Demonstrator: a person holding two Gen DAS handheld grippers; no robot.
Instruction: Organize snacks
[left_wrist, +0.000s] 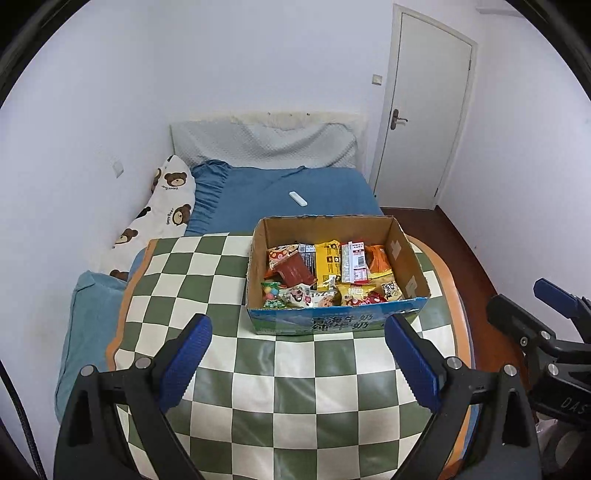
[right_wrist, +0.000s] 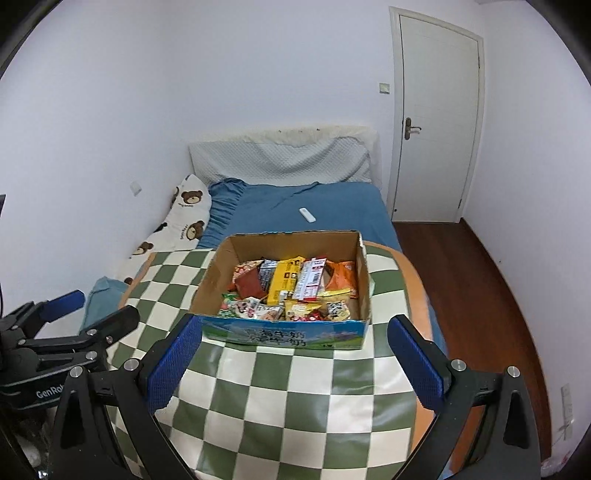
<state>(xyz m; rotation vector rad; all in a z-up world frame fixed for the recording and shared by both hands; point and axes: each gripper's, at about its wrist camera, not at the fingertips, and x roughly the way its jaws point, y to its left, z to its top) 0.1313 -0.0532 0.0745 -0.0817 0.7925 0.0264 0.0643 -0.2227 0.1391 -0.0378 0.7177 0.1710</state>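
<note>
Snacks (left_wrist: 325, 275) lie heaped inside the cardboard box (left_wrist: 332, 321). Left gripper (left_wrist: 297, 363) and right gripper (right_wrist: 293, 363) hang short of the box's near wall, both spread wide, empty. Crinkly, overlapping packets could slip or drag neighbours out.

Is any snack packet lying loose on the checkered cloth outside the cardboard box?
No, the snack packets all sit inside the cardboard box; the checkered cloth around it shows none.
</note>
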